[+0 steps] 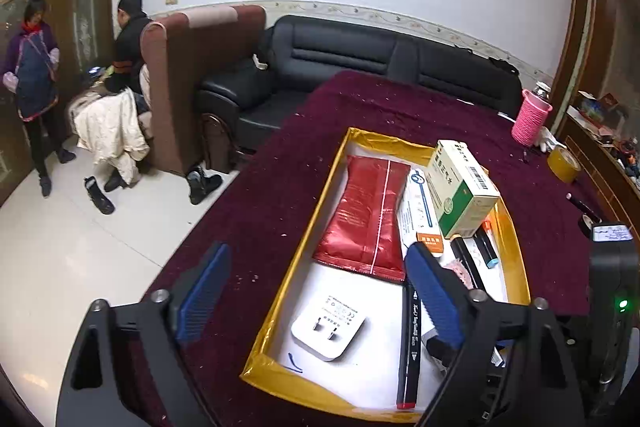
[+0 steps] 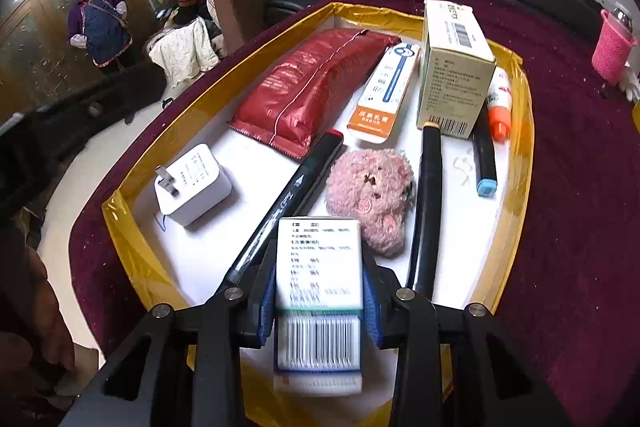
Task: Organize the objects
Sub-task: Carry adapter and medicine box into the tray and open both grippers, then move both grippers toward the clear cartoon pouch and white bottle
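- A tray [image 2: 120, 227] with a yellow taped rim is set on the maroon tabletop [image 2: 580, 207], and pretty much everything is laid inside it.
- The right gripper [image 2: 318, 301] is hung over the tray's near end, its blue fingers [image 2: 266, 307] clamped on a small white box [image 2: 320, 267] with a barcode.
- The left gripper [image 1: 316, 291] is held with its fingers [image 1: 204, 287] wide apart and nothing between the pads; one sits over the tabletop, the other over the tray.
- A red pouch [image 2: 308, 87] is laid along the tray's far left, with a white charger [image 2: 192, 183] nearer, prongs up.
- A black marker [image 2: 288, 203] is laid diagonally between charger and pink plush [image 2: 372, 199].
- A long white-and-orange box [image 2: 386, 95] is laid beside the pouch.
- A tall carton [image 2: 456, 67] is stood by the far right rim, a glue stick [image 2: 500, 103] right beside it.
- A pink knitted cup [image 2: 612, 47] is left on the tabletop, well apart from the tray.
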`<state>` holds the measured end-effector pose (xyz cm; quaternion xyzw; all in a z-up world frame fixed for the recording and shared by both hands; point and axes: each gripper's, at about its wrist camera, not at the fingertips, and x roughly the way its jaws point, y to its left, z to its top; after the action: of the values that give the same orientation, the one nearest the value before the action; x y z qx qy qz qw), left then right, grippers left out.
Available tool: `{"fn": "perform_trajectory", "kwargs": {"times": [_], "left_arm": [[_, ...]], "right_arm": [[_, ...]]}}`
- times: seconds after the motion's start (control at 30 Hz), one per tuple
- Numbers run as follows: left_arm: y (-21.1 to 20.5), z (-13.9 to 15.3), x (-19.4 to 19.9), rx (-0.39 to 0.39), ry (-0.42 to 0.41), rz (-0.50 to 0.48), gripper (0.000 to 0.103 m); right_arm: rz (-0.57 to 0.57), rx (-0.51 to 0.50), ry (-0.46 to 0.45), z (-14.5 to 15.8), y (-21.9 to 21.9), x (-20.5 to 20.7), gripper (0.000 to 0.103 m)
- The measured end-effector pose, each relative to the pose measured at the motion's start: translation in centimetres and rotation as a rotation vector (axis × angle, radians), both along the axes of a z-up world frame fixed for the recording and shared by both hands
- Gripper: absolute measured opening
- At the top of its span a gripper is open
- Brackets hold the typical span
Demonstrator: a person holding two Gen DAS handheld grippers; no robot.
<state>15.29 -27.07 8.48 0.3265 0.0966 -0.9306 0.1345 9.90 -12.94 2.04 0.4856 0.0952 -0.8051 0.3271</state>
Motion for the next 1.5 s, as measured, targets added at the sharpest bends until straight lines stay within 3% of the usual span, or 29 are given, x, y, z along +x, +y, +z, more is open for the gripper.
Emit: {"fn": "perform_trajectory", "kwargs": {"times": [0.17,0.47,1.03,1.5], "left_arm": [[1.2,0.9,0.6,-0.080,0.002,0.028,0.090],[4.5,2.2,1.1,-0.170,-0.006,0.005,0.091],[14.0,2.2,-1.2,-0.338,-0.083,-0.158,0.091],[22.7,0.2,-4.4,-0.451,-0.164,-0.318,0.091]], "right_arm": [[-0.010,-0.045,0.063,2.3,1.5,0.8,0.064],[-0.074,-0.098,0.190,5.9,6.3,2.0,0.078],[-0.363,-0.145,0.185,5.4,20.5,-0.9,0.082],[-0.593,-0.200,0.162,4.1,32.7,-2.3,0.083]]}}
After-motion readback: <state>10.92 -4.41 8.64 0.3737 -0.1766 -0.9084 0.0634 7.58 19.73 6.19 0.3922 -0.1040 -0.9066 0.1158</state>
